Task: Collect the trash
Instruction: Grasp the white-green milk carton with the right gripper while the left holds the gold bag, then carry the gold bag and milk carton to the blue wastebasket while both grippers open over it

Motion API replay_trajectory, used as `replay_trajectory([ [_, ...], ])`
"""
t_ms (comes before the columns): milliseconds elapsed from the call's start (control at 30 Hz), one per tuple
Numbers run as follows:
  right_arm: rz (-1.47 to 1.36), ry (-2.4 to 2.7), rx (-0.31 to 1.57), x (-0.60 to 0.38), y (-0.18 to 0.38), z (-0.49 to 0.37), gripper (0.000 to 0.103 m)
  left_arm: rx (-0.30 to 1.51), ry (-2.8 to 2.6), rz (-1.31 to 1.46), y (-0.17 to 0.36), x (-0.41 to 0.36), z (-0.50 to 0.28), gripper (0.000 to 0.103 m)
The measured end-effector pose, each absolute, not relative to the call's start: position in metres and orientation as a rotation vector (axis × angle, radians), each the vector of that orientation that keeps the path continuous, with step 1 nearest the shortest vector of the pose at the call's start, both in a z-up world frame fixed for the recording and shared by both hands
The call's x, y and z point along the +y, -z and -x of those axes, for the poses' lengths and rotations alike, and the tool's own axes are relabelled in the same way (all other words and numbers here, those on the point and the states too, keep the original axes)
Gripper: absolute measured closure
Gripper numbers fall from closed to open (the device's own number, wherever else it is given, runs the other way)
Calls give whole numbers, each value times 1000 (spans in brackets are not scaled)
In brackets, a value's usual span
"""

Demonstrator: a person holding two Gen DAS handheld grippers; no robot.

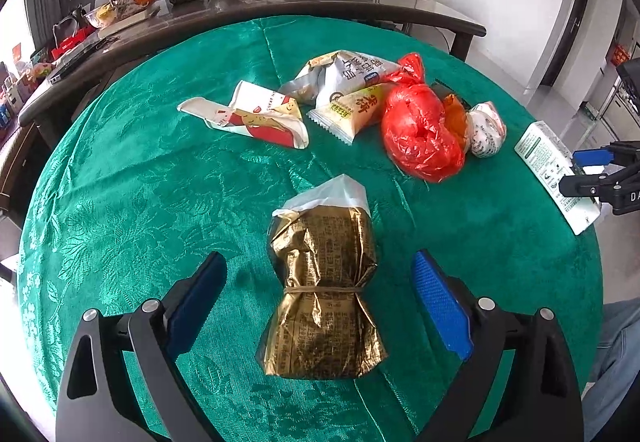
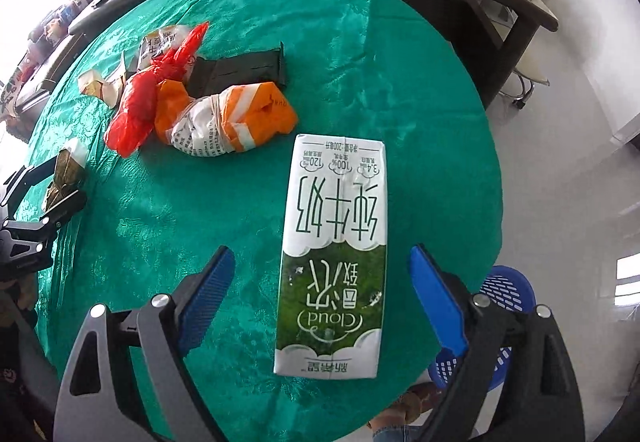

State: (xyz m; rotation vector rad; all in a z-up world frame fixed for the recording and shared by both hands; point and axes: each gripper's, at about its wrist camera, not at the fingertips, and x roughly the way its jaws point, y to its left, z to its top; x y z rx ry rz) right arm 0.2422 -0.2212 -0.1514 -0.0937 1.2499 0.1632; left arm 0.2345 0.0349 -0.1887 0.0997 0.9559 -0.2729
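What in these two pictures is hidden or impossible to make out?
- Left wrist view: the milk carton is partly covered by the right gripper.
- Right wrist view: the gold foil packet is half hidden behind the left gripper.
- Right wrist view: the blue basket is blocked by a finger, contents unseen.
- Red bag: knotted, contents unseen.

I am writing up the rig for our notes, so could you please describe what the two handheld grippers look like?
Both match: the left gripper and right gripper each have two black angular linkage arms with round silver pivot bolts, ending in flat blue textured pads. White lettering marks the right gripper's body in the left wrist view. No cables show. Blue denim is visible at the frame edge.
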Motion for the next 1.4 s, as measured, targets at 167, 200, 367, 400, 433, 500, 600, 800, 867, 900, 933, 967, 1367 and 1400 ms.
replay_trajectory([
  [167, 103, -168, 1252, -224, 154, -243, 55, 967, 244, -108, 189, 39, -236, 32],
  [200, 99, -171, 1244, -225, 150, -240, 55, 975, 242, -98, 190, 41, -237, 40],
  [367, 61, -191, 1189, -231, 135, -230, 55, 969, 257, -62, 186, 50, -234, 60],
  [400, 47, -201, 1175, -232, 132, -227, 55, 969, 264, -55, 185, 50, -234, 61],
  [433, 29, -214, 1160, -233, 129, -223, 55, 964, 270, -52, 183, 50, -232, 61],
  [500, -9, -235, 1140, -236, 124, -218, 55, 953, 286, -47, 180, 48, -228, 62],
  [600, -79, -269, 1106, -243, 121, -208, 55, 926, 321, -39, 173, 41, -220, 62],
  [800, -172, -291, 1043, -274, 110, -187, 55, 919, 402, -45, 160, 3, -203, 62],
  [867, -175, -267, 1036, -292, 107, -182, 55, 918, 457, -55, 154, -21, -195, 62],
  [900, -179, -243, 1033, -306, 106, -178, 55, 921, 488, -58, 152, -35, -192, 62],
  [933, -184, -219, 1031, -320, 105, -175, 55, 922, 518, -64, 149, -50, -189, 62],
  [967, -185, -188, 1030, -335, 106, -172, 55, 920, 552, -73, 146, -68, -185, 62],
  [1367, -201, 86, 1079, -487, 149, -142, 55, 940, 834, -154, 141, -287, -163, 62],
  [1400, -212, 99, 1085, -498, 155, -139, 55, 950, 841, -153, 145, -303, -164, 61],
])
